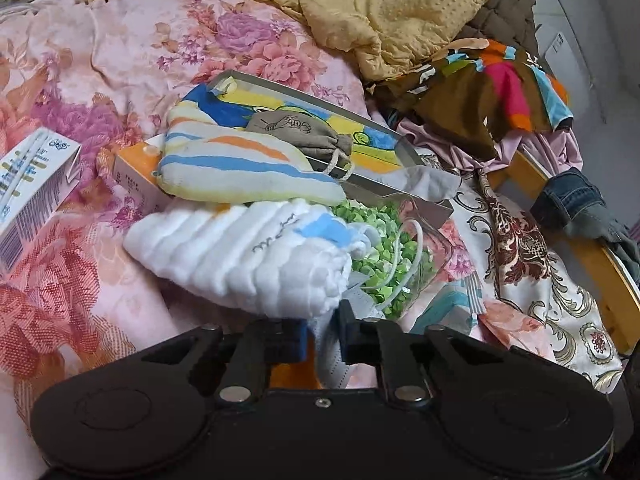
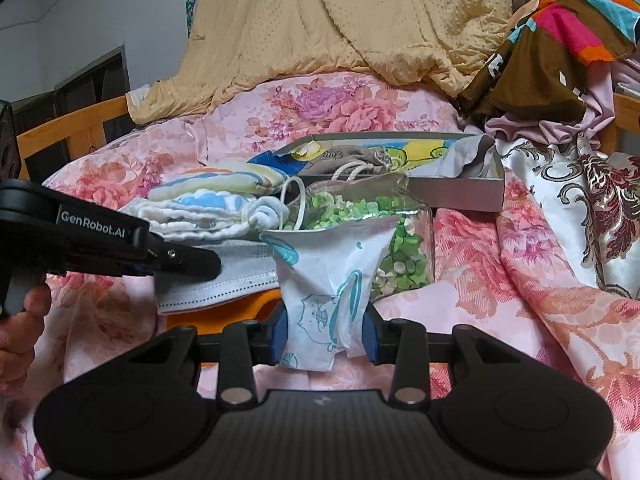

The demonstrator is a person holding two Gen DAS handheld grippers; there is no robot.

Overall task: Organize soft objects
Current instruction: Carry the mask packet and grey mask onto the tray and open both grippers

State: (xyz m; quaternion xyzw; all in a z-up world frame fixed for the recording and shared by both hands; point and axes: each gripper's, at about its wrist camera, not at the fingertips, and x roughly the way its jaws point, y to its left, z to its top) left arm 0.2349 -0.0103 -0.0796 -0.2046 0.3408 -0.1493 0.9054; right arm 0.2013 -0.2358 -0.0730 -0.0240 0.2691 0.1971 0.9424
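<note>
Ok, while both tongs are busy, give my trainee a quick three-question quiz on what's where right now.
1. True or false: the right tongs grip the white packet with teal drawings.
2. What do the left tongs pinch? A) striped pillow B) face mask C) white towel
3. Fill in: the grey drawstring pouch lies in the shallow ___.

Key: 1 true. 2 B, the face mask. 3 box.
</note>
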